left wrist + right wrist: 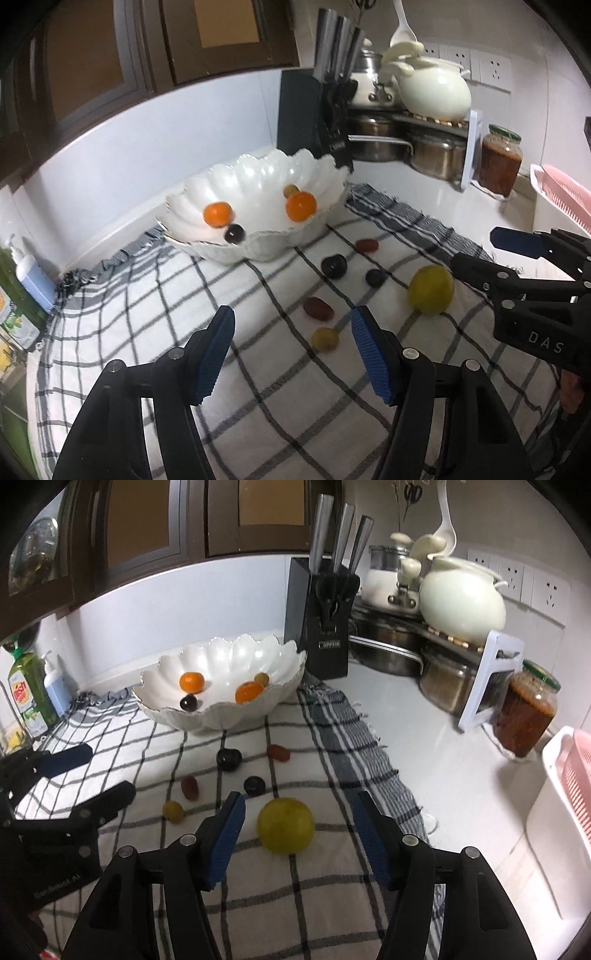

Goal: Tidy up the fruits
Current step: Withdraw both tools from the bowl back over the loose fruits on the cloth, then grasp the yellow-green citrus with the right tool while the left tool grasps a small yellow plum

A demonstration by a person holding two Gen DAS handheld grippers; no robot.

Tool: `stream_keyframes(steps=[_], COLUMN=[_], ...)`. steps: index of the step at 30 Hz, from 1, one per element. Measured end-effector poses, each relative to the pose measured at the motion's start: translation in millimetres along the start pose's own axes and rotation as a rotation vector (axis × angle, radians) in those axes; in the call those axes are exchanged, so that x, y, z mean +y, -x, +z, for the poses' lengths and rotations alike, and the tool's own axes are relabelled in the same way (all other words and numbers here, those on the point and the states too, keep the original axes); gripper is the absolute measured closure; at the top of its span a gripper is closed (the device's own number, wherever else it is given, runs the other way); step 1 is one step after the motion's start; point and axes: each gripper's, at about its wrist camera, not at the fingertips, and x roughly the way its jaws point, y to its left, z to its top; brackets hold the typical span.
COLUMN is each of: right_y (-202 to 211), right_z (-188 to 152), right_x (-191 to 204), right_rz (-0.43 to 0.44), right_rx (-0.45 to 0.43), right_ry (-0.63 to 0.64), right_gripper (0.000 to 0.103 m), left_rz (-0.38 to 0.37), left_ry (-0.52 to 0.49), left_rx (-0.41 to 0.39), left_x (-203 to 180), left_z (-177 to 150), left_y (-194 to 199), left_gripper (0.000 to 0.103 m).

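Observation:
A white scalloped bowl point(255, 181) point(229, 657) at the back of the checked cloth point(147, 295) holds two small oranges point(218, 213), a dark grape and a greenish one. Several small fruits lie loose on the cloth: a dark plum point(229, 759), red grapes point(190, 787), a yellowish grape point(325, 339). My left gripper point(291, 321) is open above the cloth, with the yellowish grape just ahead by its right pad, untouched. My right gripper point(301, 805) is open, and a large yellow-green fruit point(285, 825) point(431, 290) lies between its fingertips with gaps on both sides.
A black knife block point(321, 627) stands behind the bowl. Pots and a cream tureen point(461, 598) fill a corner rack, with a jar of red sauce point(524, 716) beside it. A pink-and-white rack point(565, 794) is at the right, soap bottles point(29, 694) at the left.

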Motion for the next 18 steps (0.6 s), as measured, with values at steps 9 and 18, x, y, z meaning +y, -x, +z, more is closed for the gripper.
stream_keyframes(steps=[9,18], right_y=[-25.3,-46.3], right_z=[-9.9,-14.2], right_x=[-2.0,-0.5], right_rz=[0.032,0.05], right_rx=[0.076,0.131], right_ry=[-0.01,-0.008], right_gripper=[0.041,0.041], left_rz=[-0.025,-0.062], left_ry=[-0.005,0.002], left_rx=[0.068,0.13], left_x=[-7.5,-10.6], left_z=[-8.1,-14.9], left_y=[-27.5,-49.0], left_gripper=[0.048,0.06])
